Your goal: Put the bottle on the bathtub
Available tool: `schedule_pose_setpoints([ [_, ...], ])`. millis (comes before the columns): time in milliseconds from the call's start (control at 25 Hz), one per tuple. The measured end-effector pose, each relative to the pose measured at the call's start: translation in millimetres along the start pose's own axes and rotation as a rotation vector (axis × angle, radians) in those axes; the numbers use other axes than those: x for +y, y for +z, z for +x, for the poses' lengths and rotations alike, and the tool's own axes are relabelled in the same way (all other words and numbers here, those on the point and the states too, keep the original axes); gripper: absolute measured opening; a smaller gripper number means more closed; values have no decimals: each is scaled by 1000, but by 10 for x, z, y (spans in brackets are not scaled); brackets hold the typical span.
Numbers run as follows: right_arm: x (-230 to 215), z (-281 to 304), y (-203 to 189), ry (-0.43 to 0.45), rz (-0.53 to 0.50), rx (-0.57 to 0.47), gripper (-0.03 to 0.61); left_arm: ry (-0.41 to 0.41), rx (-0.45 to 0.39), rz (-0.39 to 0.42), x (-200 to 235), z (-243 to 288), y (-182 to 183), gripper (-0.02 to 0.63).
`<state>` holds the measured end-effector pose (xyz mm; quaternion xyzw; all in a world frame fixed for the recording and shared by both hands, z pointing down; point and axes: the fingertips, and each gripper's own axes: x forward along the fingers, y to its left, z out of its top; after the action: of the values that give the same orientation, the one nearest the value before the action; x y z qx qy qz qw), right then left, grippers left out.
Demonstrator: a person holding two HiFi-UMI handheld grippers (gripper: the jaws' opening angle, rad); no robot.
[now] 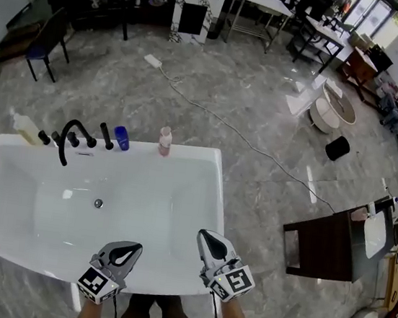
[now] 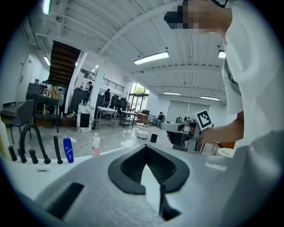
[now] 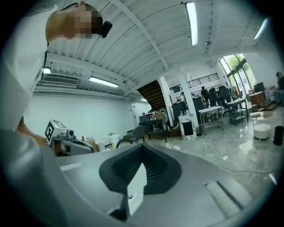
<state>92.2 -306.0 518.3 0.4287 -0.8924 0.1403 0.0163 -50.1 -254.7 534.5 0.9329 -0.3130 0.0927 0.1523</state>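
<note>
The white bathtub (image 1: pixel 209 192) is occupying the lower left of the head view, and the pink bottle (image 1: pixel 164 141) is standing upright on its far rim, near the middle of the frame. A blue bottle (image 1: pixel 121 137) is standing on the same rim, to the left of the pink one and apart from it. A black faucet (image 1: pixel 71 138) is arching over the basin just left of the blue bottle, and a pale yellow bottle (image 1: pixel 25 128) is lying tilted at the rim's upper left corner. The drain (image 1: pixel 98 203) is showing in the tub floor below the faucet. The left gripper (image 1: pixel 127 253) is hovering over the near rim at the bottom of the frame, well apart from every bottle. In its own view its jaws are meeting at the tips and holding nothing. The right gripper (image 1: pixel 209 245) is hovering beside it, to the right and over the near rim. Its jaws are likewise pressing together, with nothing between them. A white cable (image 1: pixel 212 116) is trailing across the marble floor beyond the tub, and a dark cabinet (image 1: pixel 326 244) is standing at the right of the frame.
</note>
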Motion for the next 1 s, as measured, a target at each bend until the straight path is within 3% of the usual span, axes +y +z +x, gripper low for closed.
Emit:
schedule_pose_setpoints([
  [200, 386, -254, 433, 13, 45, -23, -8, -15, -57, 21, -128, -190, 547, -2],
  [520, 698, -588, 1272, 47, 12, -178, -8, -29, -157, 27, -457, -352, 927, -2],
  [760, 906, -683, 1593, 91, -30, -232, -8, -19, -214, 95, -582, -471, 1323, -2],
  [1000, 1067, -699, 1610, 119, -41, -230, -8, -12, -220, 108, -596, -569, 1376, -2],
])
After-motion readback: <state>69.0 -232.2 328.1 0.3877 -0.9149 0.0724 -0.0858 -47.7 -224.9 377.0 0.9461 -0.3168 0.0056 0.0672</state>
